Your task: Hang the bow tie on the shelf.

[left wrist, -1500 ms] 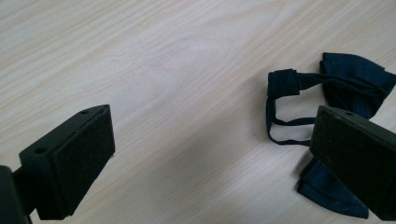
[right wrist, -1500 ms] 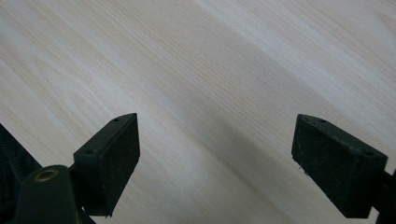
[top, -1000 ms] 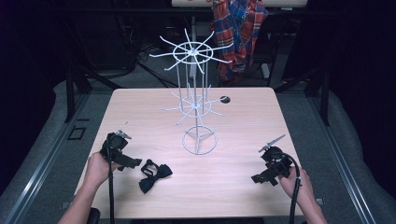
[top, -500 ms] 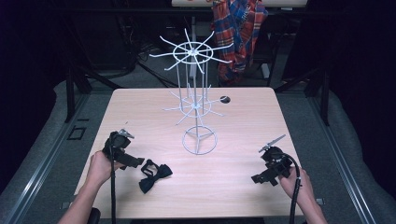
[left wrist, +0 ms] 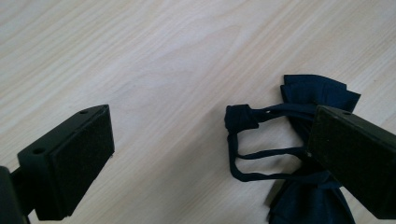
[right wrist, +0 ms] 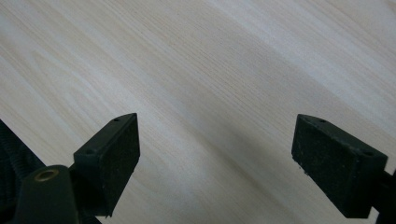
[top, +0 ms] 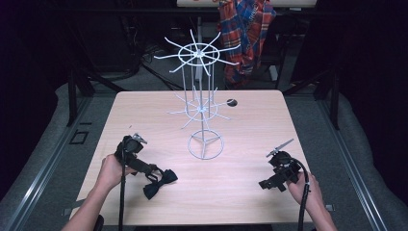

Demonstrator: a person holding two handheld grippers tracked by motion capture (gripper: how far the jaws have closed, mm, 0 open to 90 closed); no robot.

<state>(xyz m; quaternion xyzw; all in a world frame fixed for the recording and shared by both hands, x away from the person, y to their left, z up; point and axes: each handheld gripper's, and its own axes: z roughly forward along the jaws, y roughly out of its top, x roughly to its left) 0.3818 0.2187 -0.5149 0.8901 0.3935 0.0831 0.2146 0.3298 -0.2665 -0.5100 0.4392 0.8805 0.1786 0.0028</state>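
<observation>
**Left fingers wide over the bow tie, right fingers wide over bare wood**

Spread far apart on the left gripper [left wrist: 205,154], fingers [left wrist: 70,163] gripping nothing. Hovering right above the dark bow tie [left wrist: 308,154], with its knot and thin straps lying between the two pads and one wing tucked under the farther pad. Seen from the high view: left gripper [top: 155,170] low near the front-left corner of the surface [top: 250,192], bow tie [top: 161,183] flat on the wood just inboard of it, close to the front edge.

Over at the front-right corner, right gripper [top: 266,184] also gaping wide, empty, fingers [right wrist: 112,158] above plain wood grain.

Mid-surface, toward the back edge: white wire rack [top: 202,108] standing upright on its ring base, well apart from both grippers.
</observation>
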